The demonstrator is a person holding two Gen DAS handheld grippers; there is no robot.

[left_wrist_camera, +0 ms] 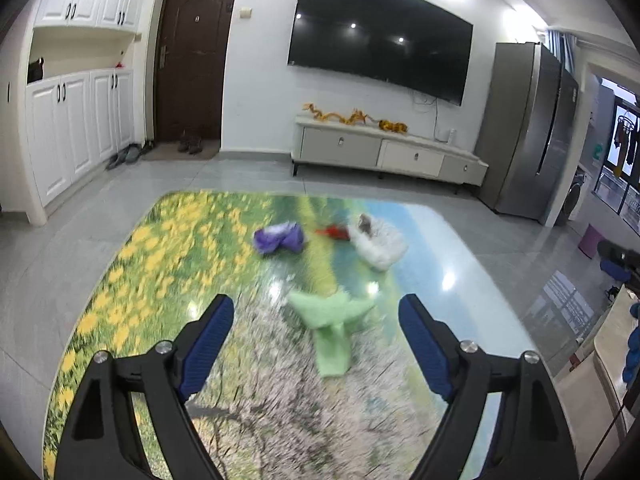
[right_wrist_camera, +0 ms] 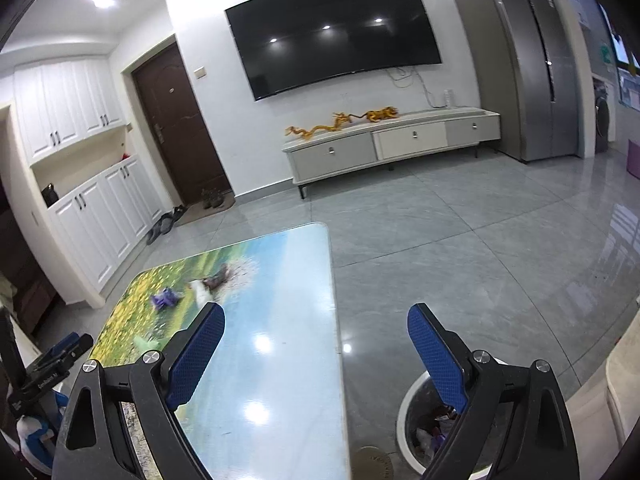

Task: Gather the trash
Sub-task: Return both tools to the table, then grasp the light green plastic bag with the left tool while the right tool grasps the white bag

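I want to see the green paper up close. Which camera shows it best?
The left wrist view. The green paper lies crumpled on the table, large and whole, just ahead of the open left claw. In the right wrist view it is only a small pale scrap far left.

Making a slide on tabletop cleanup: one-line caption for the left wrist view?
Open left gripper approaches green scrap; purple wrapper and white wad lie beyond.

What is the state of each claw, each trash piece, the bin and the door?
Left claw: open, empty.
Right claw: open, empty.
Green scrap: crumpled, on table.
Purple wrapper: crumpled, on table.
White bag: lying on table.
Trash bin: uncovered, trash inside.
Door: closed.
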